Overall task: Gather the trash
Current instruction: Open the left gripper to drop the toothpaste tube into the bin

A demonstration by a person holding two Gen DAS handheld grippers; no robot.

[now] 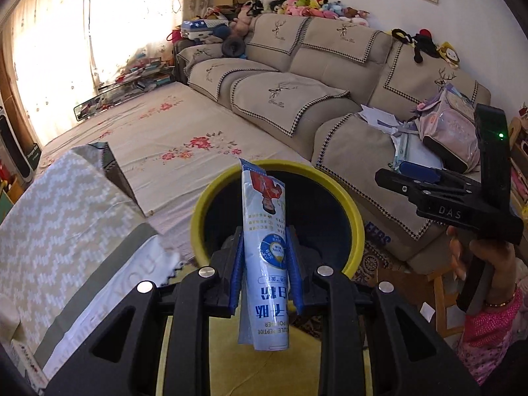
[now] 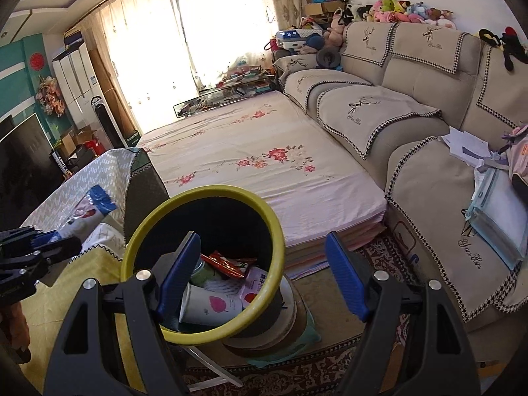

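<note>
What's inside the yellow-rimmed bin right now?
The bin holds a paper cup, a red wrapper and a white-pink packet. Anything beneath them is hidden.

The left gripper [image 1: 264,264] held a powder sachet [image 1: 265,257] upright between its pads, directly in front of the trash bin [image 1: 211,198]. Inside the bin lay a paper cup [image 2: 211,307] with a snack wrapper [image 2: 227,264] behind it. The right gripper [image 2: 260,277] stood with its jaws apart and nothing between them, the bin's rim [image 2: 204,194] just before its left finger. Behind the bin stretched a mattress [image 2: 250,165], with the sofa [image 2: 412,99] along its right side. Stuffed toys [image 2: 396,11] sat on the sofa's back, and a backpack [image 1: 448,132] rested on its near seat.
</note>
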